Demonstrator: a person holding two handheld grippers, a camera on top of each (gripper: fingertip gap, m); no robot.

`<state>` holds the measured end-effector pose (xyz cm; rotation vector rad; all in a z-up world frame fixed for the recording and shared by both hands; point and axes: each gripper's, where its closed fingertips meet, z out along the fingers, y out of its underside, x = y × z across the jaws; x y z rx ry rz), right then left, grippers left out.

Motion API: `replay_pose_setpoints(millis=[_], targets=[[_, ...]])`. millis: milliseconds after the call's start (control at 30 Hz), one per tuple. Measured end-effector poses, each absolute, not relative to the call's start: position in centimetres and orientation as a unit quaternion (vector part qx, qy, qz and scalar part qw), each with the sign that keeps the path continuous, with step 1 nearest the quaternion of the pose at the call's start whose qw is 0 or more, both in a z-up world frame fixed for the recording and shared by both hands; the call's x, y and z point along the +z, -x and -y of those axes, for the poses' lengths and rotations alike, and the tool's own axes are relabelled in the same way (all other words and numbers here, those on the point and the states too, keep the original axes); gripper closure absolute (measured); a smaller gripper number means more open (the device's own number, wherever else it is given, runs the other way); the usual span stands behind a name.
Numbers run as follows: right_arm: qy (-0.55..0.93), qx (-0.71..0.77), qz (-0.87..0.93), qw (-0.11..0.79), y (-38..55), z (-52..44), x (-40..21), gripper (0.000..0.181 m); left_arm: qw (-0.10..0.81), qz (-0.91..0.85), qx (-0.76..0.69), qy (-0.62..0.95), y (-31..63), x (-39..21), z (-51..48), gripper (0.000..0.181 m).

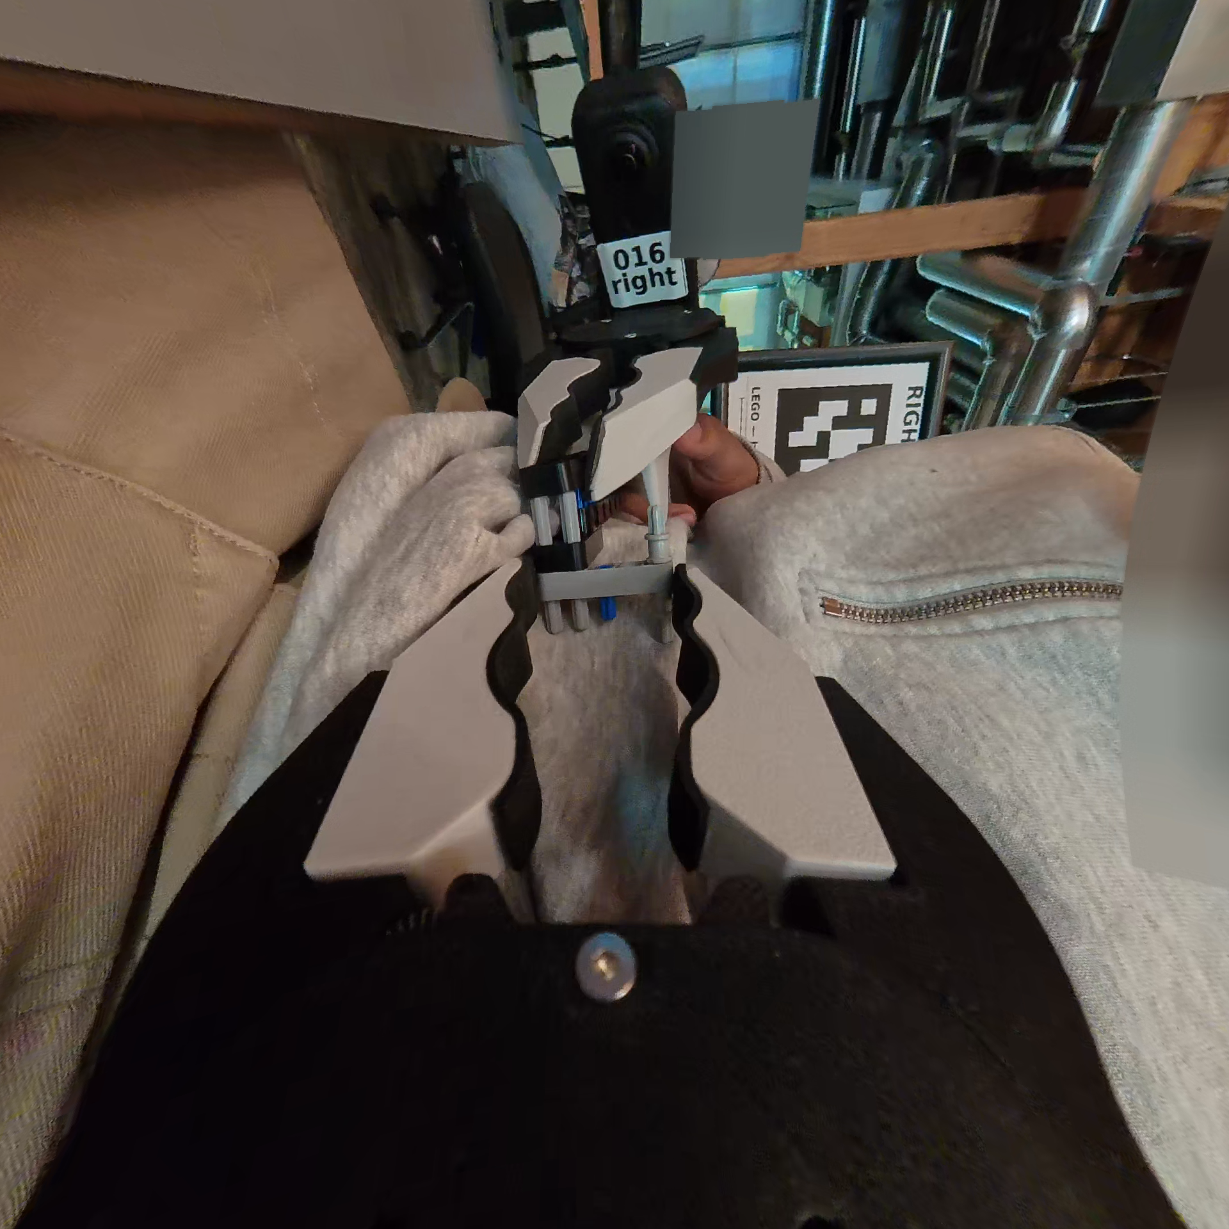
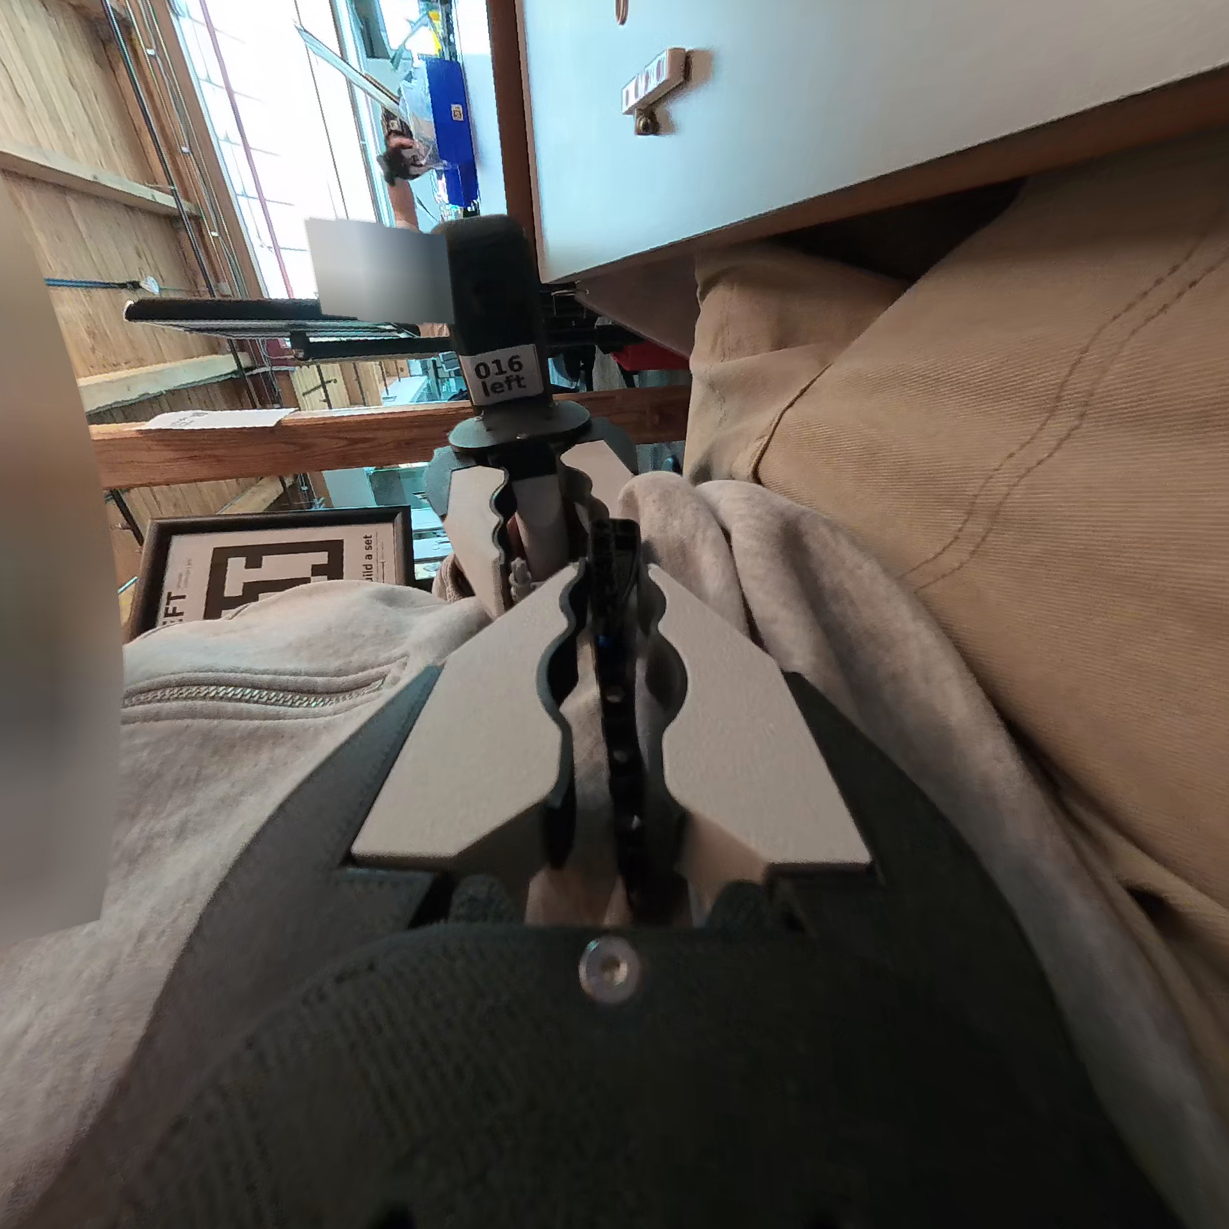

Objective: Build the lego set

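Note:
A small lego assembly is held between both grippers, above a grey fleece garment. In the left wrist view my left gripper (image 1: 602, 580) is shut on its grey beam (image 1: 602, 585), which carries grey axles and a blue pin (image 1: 605, 606). A pale grey rod (image 1: 655, 515) stands up from the beam. Just beyond, my right gripper (image 1: 568, 482) is shut on the assembly's black part. In the right wrist view my right gripper (image 2: 616, 575) clamps a black beam with holes (image 2: 618, 705), which runs back between the fingers. The left gripper (image 2: 535, 562) faces it closely.
A grey fleece garment with a zipper (image 1: 964, 598) lies under both grippers, tan fabric (image 1: 133, 465) to one side. A framed marker board (image 1: 831, 412) stands behind, also seen in the right wrist view (image 2: 266, 565). A white table edge (image 2: 798, 166), a wooden rail (image 2: 332, 439) and metal pipes (image 1: 1064, 299) surround the spot. My two grippers' fingertips are within a few centimetres of each other.

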<state>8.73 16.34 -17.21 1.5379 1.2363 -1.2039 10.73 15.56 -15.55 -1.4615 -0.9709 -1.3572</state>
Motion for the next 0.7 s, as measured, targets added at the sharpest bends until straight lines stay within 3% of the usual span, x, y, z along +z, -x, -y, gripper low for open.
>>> replay_pose_setpoints(millis=[400, 700], targets=[[-0.56, -0.502, -0.553, 0.359, -8.8, -16.4, -16.9, 0.168, 0.455, 0.395, -0.556, 0.573, -10.5, -15.4, -15.5, 0.144], [-0.483, -0.535, -0.594, 0.358, -8.4, -15.9, -14.8, 0.169, 0.537, 0.317, -0.496, 0.604, -10.2, -14.0, -15.0, 0.144]])
